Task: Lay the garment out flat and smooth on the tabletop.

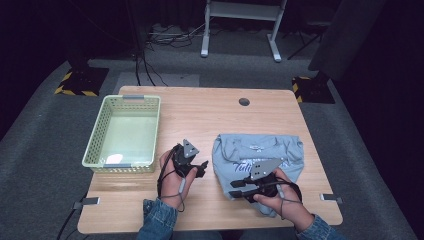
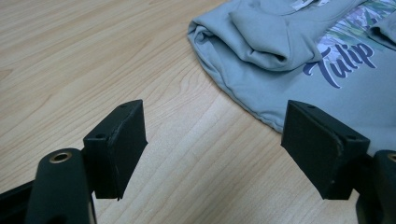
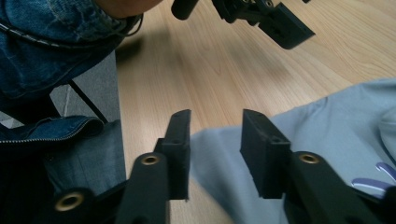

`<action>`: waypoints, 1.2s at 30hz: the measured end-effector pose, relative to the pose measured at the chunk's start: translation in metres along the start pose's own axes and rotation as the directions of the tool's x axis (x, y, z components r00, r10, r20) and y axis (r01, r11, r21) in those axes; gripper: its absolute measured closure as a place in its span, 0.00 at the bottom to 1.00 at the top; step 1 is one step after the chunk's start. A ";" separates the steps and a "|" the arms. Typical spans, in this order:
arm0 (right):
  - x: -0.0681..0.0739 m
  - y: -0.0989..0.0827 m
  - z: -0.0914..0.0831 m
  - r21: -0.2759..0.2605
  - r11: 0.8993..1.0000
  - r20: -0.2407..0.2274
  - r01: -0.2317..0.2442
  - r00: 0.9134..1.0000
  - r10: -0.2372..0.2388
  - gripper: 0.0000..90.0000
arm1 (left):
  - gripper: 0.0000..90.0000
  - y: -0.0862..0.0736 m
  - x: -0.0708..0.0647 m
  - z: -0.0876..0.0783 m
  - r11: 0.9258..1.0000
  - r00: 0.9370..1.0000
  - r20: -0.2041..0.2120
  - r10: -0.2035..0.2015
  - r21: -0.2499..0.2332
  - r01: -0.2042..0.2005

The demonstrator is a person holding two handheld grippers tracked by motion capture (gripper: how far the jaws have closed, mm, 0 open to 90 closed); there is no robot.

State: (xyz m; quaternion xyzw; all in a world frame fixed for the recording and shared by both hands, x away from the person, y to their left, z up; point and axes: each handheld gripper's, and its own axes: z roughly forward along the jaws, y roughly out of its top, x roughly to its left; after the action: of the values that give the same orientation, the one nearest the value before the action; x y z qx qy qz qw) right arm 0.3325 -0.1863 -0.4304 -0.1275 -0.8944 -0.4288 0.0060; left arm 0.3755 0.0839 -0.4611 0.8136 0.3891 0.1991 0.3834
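A folded grey-blue sweatshirt (image 1: 260, 150) with a purple "Tulip" print lies on the right half of the wooden table (image 1: 200, 115). My left gripper (image 1: 202, 167) rests just left of it, open. In the left gripper view its jaws (image 2: 219, 149) stand wide apart over bare wood, and the sweatshirt's folded edge (image 2: 280, 70) lies ahead to the right. My right gripper (image 1: 234, 189) hovers over the sweatshirt's near left corner, pointing left. In the right gripper view it is open (image 3: 215, 144) with nothing between the pads, above the sweatshirt's edge (image 3: 327, 130).
A pale green plastic basket (image 1: 95, 135) stands at the table's left. There is a round cable hole (image 1: 244, 101) near the far edge. The left gripper (image 3: 280, 23) and a denim sleeve (image 3: 51, 28) appear in the right gripper view. Grey carpet surrounds the table.
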 end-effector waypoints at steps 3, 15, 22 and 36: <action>-0.005 -0.003 -0.002 -0.003 1.000 0.031 -0.017 0.999 0.017 0.64 | 0.24 0.001 -0.001 0.000 1.000 1.000 0.002 0.002 0.000 -0.002; -0.030 -0.017 -0.020 -0.013 0.993 0.223 -0.118 0.968 0.118 0.64 | 0.24 0.004 -0.003 0.004 1.000 1.000 0.012 0.008 -0.003 -0.008; -0.051 -0.029 -0.030 -0.004 0.987 0.334 -0.159 0.930 0.151 0.64 | 0.24 0.006 -0.005 0.007 1.000 1.000 0.021 0.017 0.001 -0.017; -0.082 -0.057 -0.029 0.047 0.971 0.443 -0.232 0.876 0.188 0.67 | 0.24 0.009 -0.006 0.012 1.000 0.999 0.030 0.023 0.001 -0.023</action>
State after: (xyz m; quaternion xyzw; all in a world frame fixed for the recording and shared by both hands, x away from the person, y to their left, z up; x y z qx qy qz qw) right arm 0.3961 -0.2612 -0.4653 -0.3161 -0.8738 -0.3414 -0.1412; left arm 0.3836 0.0702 -0.4615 0.8212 0.3742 0.1910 0.3861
